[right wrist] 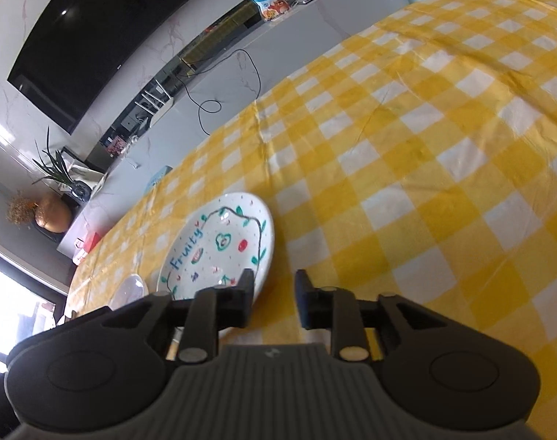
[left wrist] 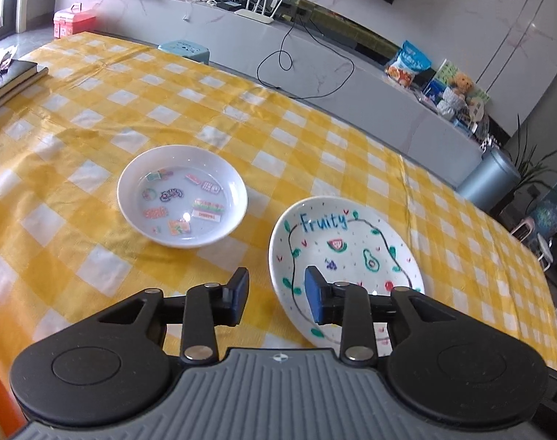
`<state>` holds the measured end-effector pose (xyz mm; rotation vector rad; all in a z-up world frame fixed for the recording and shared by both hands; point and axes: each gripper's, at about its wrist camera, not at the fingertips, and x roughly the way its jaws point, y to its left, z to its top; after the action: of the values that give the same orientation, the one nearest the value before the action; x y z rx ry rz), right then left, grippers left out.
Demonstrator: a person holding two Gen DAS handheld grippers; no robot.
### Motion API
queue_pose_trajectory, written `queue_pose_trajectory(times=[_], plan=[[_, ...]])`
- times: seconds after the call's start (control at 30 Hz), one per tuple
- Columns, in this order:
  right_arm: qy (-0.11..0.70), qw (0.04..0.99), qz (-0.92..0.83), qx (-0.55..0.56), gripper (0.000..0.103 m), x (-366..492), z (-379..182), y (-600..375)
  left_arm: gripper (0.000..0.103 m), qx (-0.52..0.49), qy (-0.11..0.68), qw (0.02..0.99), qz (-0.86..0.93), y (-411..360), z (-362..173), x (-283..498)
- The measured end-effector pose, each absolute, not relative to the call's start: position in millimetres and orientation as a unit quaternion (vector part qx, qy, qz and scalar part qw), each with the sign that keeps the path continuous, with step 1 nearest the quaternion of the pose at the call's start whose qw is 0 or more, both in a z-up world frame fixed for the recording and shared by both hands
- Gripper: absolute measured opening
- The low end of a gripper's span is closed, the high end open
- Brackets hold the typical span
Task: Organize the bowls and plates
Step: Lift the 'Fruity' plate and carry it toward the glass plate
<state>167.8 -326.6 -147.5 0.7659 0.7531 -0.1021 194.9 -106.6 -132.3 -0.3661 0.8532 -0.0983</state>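
Two dishes rest on the yellow checked tablecloth (left wrist: 212, 117): a white bowl (left wrist: 182, 196) with coloured stickers inside, and just beside it, apart from it, a flat white plate (left wrist: 346, 253) painted with the word "Fruity" and small fruits. Neither is stacked or lifted.

We see the left gripper (left wrist: 276, 299) part open and empty; its jaws straddle the plate's near rim from above, one over the cloth and one over the painted face, and neither pad presses on anything. The right gripper (right wrist: 274, 299) is likewise part open and empty, hovering over bare cloth at the plate's (right wrist: 220, 242) edge, one finger overlapping the rim in the right wrist view.

We judge both dishes to be stiff, glazed and breakable — smooth enough to slip from a shallow pinch. The sensible hold is at the rim, one pad above and one beneath. The plate lies low, so a finger has little room to get under its edge; the bowl's raised, flaring wall offers an easier bite.
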Motion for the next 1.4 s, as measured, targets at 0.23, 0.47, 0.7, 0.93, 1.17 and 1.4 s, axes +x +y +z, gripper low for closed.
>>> queue_pose_trajectory(times=[0.23, 0.47, 0.7, 0.93, 1.17, 1.4], plan=[[0.354, 0.857, -0.034, 0.373, 0.025, 190.5, -151.2, -338.0, 0.039, -0.186, 0.399, 0.896, -0.058, -107.3, -134.5, 204.6], [0.356, 0.858, -0.021, 0.369, 0.019, 202.6, -157.9, -335.8, 0.037, -0.198, 0.403, 0.891, -0.062, -103.0, -145.9, 211.0], [0.356, 0.854, -0.020, 0.380, 0.008, 210.0, -166.8, -338.8, 0.025, -0.199, 0.396, 0.895, -0.060, -102.4, -148.7, 215.7], [0.351, 0.855, -0.022, 0.381, 0.006, 210.6, -167.8, -337.9, 0.013, -0.205, 0.394, 0.894, -0.058, -101.1, -149.9, 216.7], [0.354, 0.849, -0.025, 0.392, 0.005, 201.2, -161.8, -338.8, 0.010, -0.201, 0.390, 0.897, -0.059, -100.5, -139.6, 208.1], [0.356, 0.843, -0.034, 0.402, 0.005, 175.4, -155.5, -339.5, 0.010, -0.198, 0.401, 0.892, -0.066, -100.2, -134.5, 190.1]])
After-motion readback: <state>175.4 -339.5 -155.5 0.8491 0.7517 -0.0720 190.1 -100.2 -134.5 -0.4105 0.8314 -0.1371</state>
